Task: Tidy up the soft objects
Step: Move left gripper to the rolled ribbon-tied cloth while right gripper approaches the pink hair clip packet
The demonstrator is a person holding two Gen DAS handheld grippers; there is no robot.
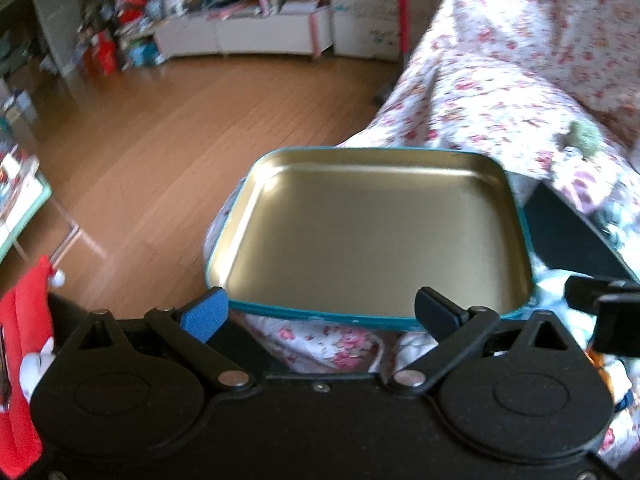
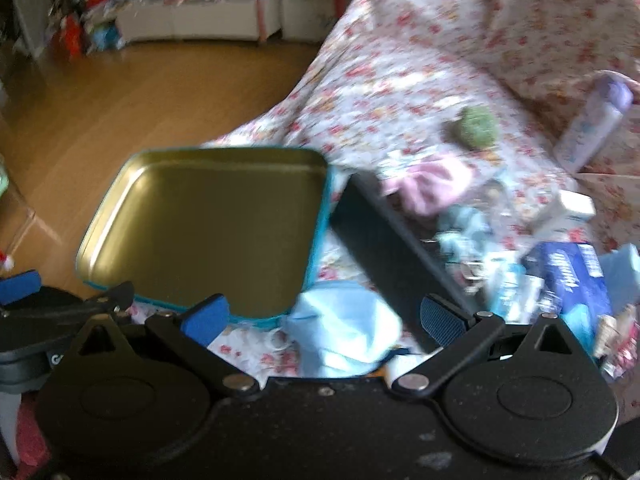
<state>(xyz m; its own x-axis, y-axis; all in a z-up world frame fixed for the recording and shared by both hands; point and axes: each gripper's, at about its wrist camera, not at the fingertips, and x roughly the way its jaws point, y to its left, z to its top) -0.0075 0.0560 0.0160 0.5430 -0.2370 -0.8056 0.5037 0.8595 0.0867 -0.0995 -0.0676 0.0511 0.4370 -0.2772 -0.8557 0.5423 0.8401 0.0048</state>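
- Soft objects lie heaped on a flowered bedspread (image 2: 400,80): a pale blue cloth (image 2: 344,332) at 6 o'clock in the right wrist view, a pink cloth (image 2: 432,184) at 2 o'clock, and a fuzzy green ball (image 2: 476,126) beyond it.
- Empty gold tin tray (image 1: 372,232) with a teal rim rests level on the bedding at centre, likely set there to receive items.
- Its long axis runs from 9 to 3 o'clock, with the open side facing up.
- Left gripper (image 1: 320,312) hovers at the tray's near edge, fingers spread wide, holding nothing.
- Right gripper (image 2: 324,316) is equally wide apart and empty, poised above the blue cloth, probably the next pickup.
- Red plush toy (image 1: 24,360) sits at 8 o'clock in the left view.
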